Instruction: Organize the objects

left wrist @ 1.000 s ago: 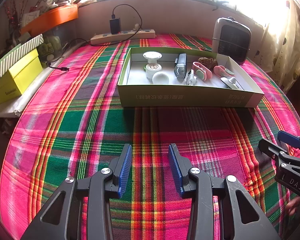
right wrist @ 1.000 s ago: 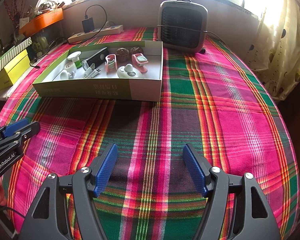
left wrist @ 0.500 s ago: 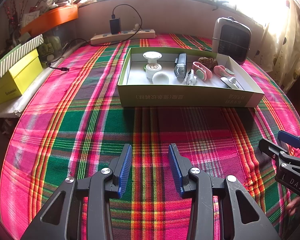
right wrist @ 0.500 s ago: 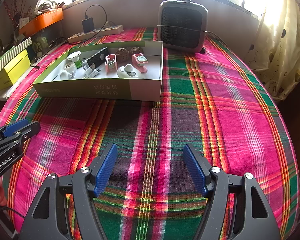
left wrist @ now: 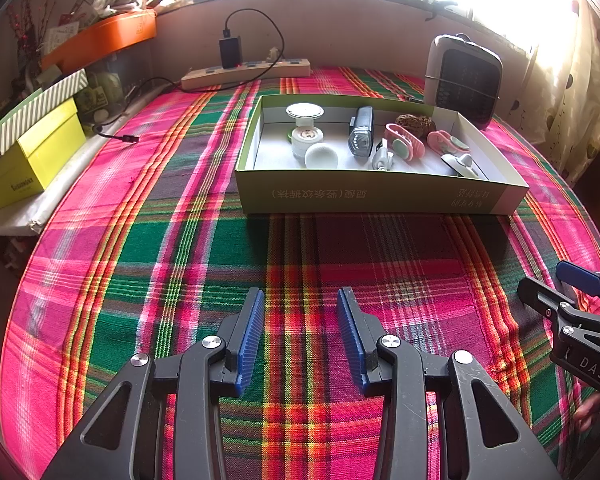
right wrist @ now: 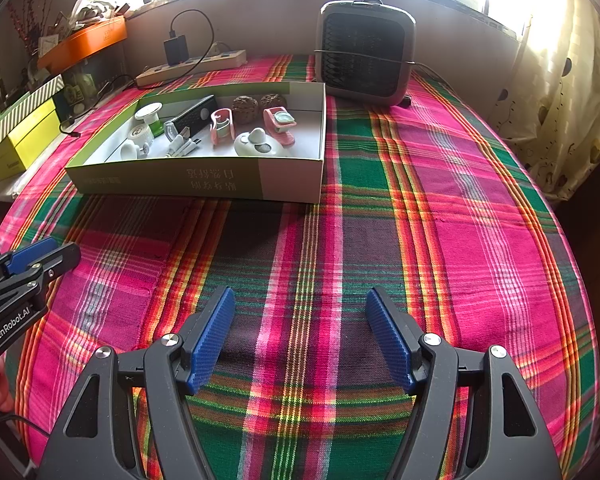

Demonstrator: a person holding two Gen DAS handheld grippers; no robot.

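Nothing moved | box (left wrist: 380,196) long axis left-right | jaws apart, empty

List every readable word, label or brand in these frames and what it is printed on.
"GenRobot.AI": side of the left gripper body, in the right wrist view.
"DAS": side of the right gripper body; the rest is cut off.
Chinese print on the green box front wall: upside down, not readable.
Small print on the yellow box: too blurred.
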